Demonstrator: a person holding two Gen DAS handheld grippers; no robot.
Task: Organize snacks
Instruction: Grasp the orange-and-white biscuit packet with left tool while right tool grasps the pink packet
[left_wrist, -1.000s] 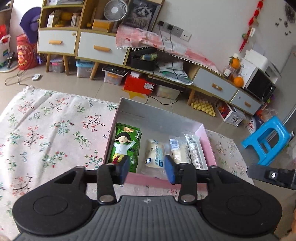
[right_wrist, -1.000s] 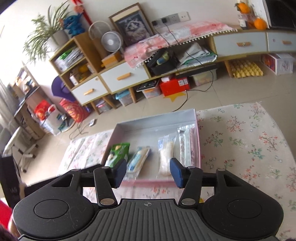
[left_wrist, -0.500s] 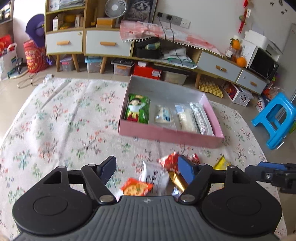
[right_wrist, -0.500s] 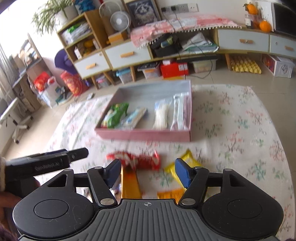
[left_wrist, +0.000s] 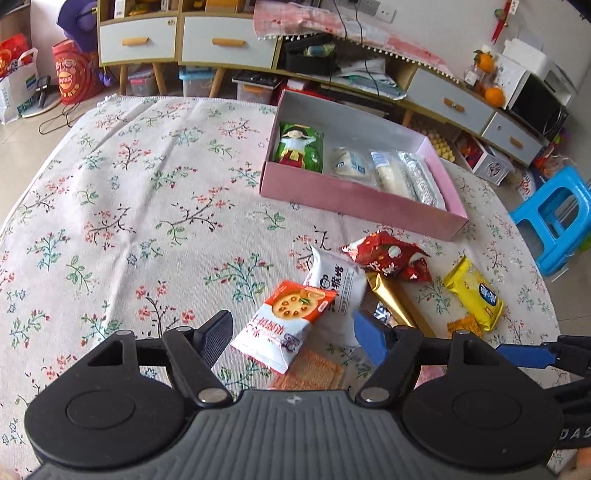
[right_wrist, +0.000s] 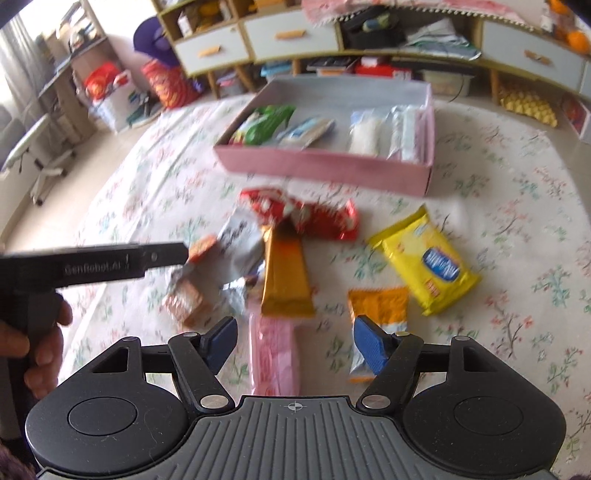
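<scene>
A pink box (left_wrist: 354, 199) (right_wrist: 325, 162) on the floral cloth holds a green packet (left_wrist: 301, 147) and three pale packets. In front of it lies a loose pile: an orange-and-white packet (left_wrist: 284, 325), a white packet (left_wrist: 338, 284), a red packet (left_wrist: 388, 254) (right_wrist: 306, 214), a gold bar (left_wrist: 395, 299) (right_wrist: 284, 273), a yellow packet (left_wrist: 474, 291) (right_wrist: 424, 258), a small orange packet (right_wrist: 378, 310) and a pink packet (right_wrist: 273, 354). My left gripper (left_wrist: 291, 336) is open just above the orange-and-white packet. My right gripper (right_wrist: 295, 343) is open above the pink packet.
The cloth (left_wrist: 129, 221) spreads wide to the left of the pile. A blue stool (left_wrist: 554, 218) stands off the right edge. Low cabinets and shelves (left_wrist: 229, 44) line the far wall. The left gripper's body and the hand holding it cross the right wrist view (right_wrist: 92, 262).
Both grippers have pulled back from over the pink box toward the near side and dropped lower, now over the loose snack pile. Both have opened wider.
</scene>
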